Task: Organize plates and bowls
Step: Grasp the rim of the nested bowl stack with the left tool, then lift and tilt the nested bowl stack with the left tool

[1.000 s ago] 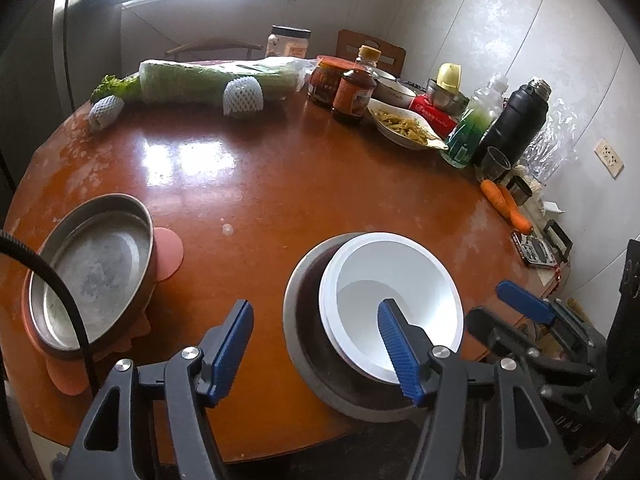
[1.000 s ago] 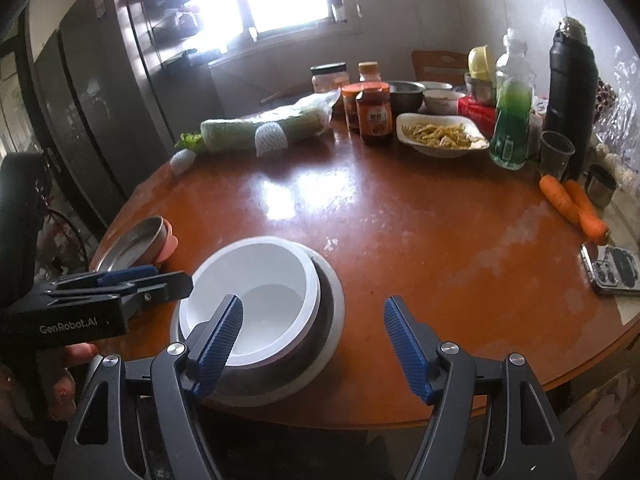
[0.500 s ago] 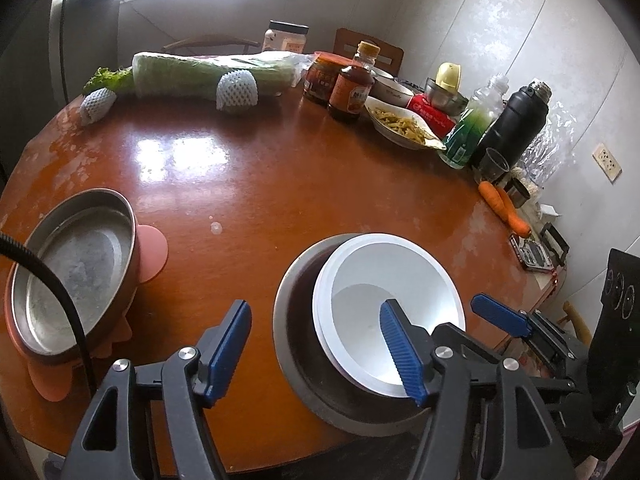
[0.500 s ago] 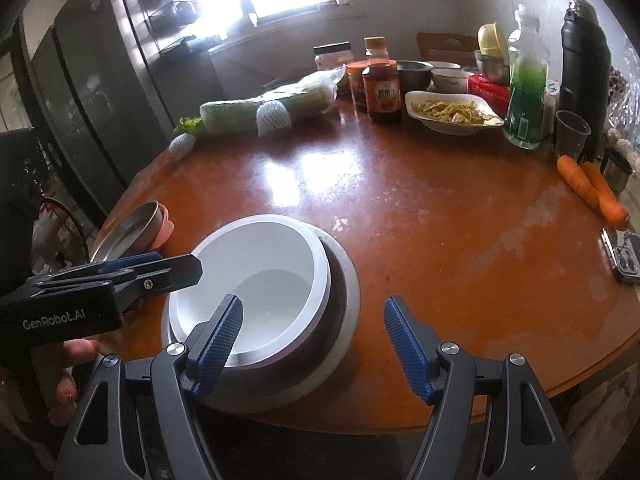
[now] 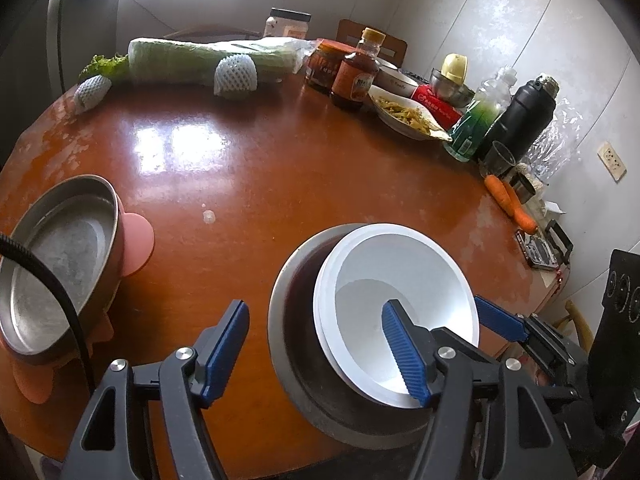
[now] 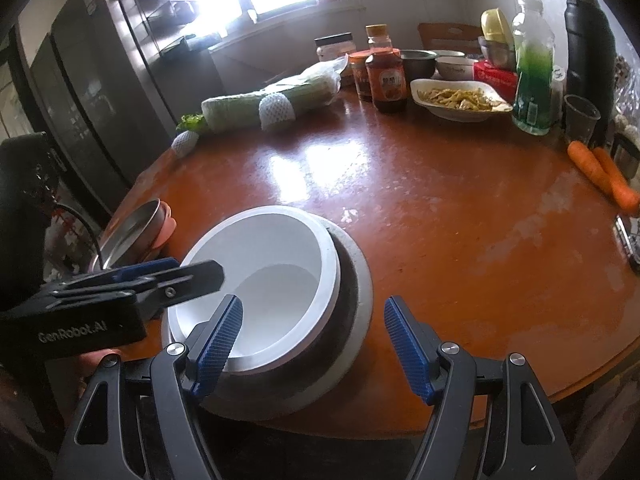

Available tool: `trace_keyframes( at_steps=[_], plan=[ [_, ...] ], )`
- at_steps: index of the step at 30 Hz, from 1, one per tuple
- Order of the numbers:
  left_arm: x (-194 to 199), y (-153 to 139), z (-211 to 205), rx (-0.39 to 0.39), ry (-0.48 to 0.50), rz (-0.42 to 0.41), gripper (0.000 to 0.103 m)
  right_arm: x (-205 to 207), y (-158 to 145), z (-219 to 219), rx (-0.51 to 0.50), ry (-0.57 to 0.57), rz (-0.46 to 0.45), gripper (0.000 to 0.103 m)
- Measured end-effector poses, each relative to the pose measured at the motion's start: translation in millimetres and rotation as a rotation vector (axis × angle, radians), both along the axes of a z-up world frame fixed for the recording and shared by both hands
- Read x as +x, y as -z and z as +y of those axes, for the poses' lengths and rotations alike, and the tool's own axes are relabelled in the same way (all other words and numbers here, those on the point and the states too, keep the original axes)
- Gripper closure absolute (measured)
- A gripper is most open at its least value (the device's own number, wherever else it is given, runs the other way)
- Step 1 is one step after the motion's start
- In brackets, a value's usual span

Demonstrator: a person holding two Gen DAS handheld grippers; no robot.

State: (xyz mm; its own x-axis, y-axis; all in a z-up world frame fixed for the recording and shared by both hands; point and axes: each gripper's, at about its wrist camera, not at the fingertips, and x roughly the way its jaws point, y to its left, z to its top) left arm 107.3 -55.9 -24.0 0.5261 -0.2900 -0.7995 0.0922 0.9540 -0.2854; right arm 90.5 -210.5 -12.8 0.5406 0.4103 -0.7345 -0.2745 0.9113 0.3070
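- Because the white bowl [image 5: 396, 304] sits nested and tilted inside the grey metal bowl [image 5: 296, 344], it lies right under both claws: the left gripper [image 5: 316, 350] has its right finger over the bowl's hollow, and the right gripper [image 6: 312, 346] has its left finger dipping over the near rim.
- Both claws are released, gripping nothing; the left one's jaws are opening, with the stack's near-left rim between them but untouched.
- The white bowl looks stiff, smooth and probably slippery (ceramic or melamine, I cannot tell which), so I would pinch its thick rim, one pad inside and one outside.
- The metal bowl underneath looks heavier and rigid; its broad lip is the natural hold.
- Well ahead and to the left of the left claw, a steel plate [image 5: 52, 264] rests on a pink mat [image 5: 138, 240].
- Readable writing: "GenRobot.AI" on the left gripper's body in the right wrist view; the jar labels are too blurred.
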Motion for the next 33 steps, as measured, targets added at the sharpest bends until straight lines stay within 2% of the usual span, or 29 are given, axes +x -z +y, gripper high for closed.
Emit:
trace_keyframes(
  at_steps=[9,14,28,33],
  plan=[
    [6,14,-3,-0.022,0.009,0.029,0.034,5,8,2,0.018,-0.003,0.020,0.028],
    [10,19,-1,-0.060,0.017,0.043,0.034,5,10,4,0.022,-0.012,0.015,0.028],
    [13,25,-2,-0.040,0.008,0.062,0.034,6,18,7,0.025,-0.013,0.038,0.028],
    [14,28,-4,-0.049,0.015,0.060,0.040,6,20,7,0.025,-0.014,0.039,0.032]
  ],
)
